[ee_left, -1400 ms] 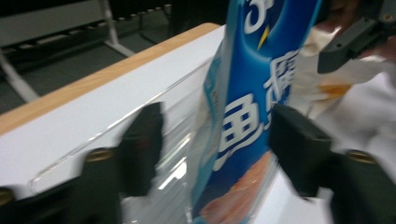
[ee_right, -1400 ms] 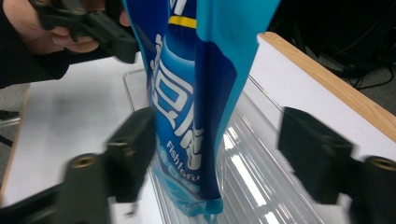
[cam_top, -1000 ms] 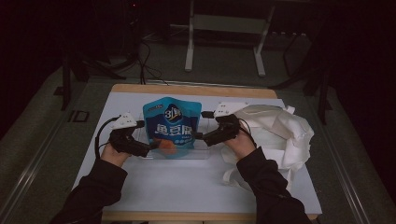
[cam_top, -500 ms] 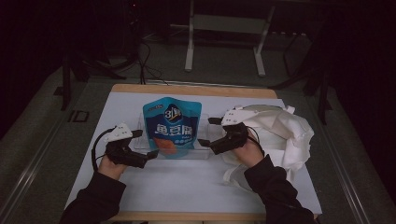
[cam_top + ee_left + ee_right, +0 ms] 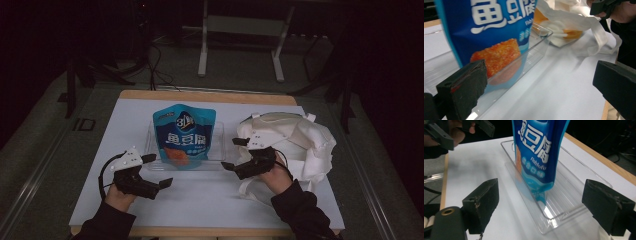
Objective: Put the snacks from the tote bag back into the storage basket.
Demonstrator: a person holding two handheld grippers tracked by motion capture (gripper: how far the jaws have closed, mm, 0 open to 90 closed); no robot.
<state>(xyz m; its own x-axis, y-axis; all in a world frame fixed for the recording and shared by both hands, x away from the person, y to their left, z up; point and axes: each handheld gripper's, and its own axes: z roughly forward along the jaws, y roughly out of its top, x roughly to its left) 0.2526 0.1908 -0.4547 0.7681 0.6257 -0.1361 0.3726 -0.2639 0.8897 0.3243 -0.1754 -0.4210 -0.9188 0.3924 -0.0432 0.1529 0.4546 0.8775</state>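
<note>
With both sets of jaws spread wide and empty, we hold the left gripper [image 5: 159, 171] near the clear tray [image 5: 217, 145]. The blue pouch [image 5: 184, 136] stands upright in it; the right gripper [image 5: 235, 154] waits beside the tray's other end. To do this well, we judge, close in level and evenly, without tipping the pouch.

Pouch [image 5: 183, 135] stands in tray [image 5: 218, 145], bag [image 5: 295, 142] right.

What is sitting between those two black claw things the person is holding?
In the high view, the blue snack pouch stands upright in a clear tray, a little beyond the line between the left gripper and right gripper; otherwise bare white tabletop.
</note>
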